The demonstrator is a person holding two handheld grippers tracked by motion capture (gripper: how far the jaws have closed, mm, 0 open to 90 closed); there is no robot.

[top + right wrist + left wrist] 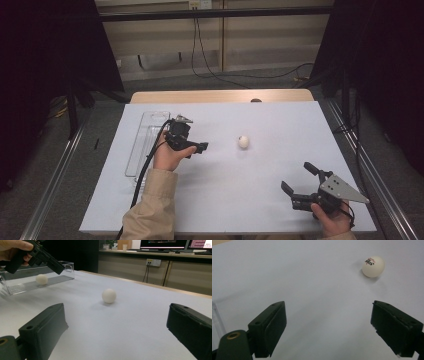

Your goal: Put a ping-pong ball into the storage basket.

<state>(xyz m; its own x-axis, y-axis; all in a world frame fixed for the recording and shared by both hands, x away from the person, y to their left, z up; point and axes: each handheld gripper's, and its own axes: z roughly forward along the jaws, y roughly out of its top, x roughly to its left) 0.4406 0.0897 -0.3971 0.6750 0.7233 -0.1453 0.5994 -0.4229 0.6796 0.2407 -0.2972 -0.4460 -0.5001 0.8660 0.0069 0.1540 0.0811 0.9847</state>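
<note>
Left tool hangs released near a white ball on the surface; right tool rests released, well apart.

White sheet spread flat. Beyond its far edge, a bare strip of wooden tabletop. Farther behind, black cables hanging down a beige wall panel from a wall socket. Flanking the sheet left and right, metal rails along grey carpet.

clear tray partly behind the left hand, ball's print too small to read
</note>
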